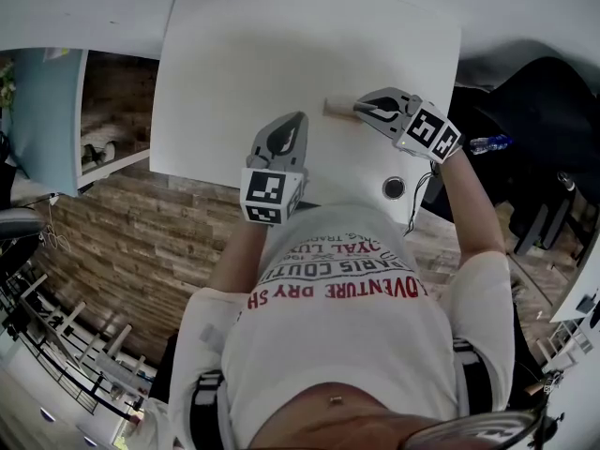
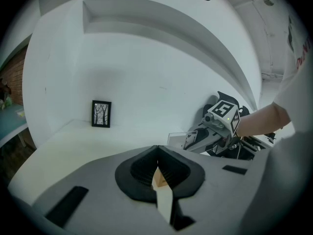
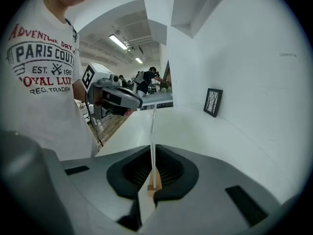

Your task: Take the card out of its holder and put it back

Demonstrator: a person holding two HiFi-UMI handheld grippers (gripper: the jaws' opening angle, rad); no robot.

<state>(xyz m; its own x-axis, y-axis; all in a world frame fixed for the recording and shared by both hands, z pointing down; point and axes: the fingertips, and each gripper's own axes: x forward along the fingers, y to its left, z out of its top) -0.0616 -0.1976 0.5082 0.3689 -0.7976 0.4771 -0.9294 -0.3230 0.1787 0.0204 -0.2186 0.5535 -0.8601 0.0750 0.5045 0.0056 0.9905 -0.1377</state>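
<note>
Printed shirt is seen lowest; mid-frame, left tongs are shut, empty; upper right, card holder is clamped by right tongs.

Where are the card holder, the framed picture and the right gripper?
card holder point(image 1: 337, 108), head view, its wooden base
framed picture point(image 2: 101, 113), left gripper view, middle of print
right gripper point(image 1: 360, 109), head view, between its fingertips

Your holder: clear upright panel in tan wood base, standing on white table at 12 o'clock from you, right end clamped in right gripper. Card: small, dark-printed, upright inside panel.
</note>
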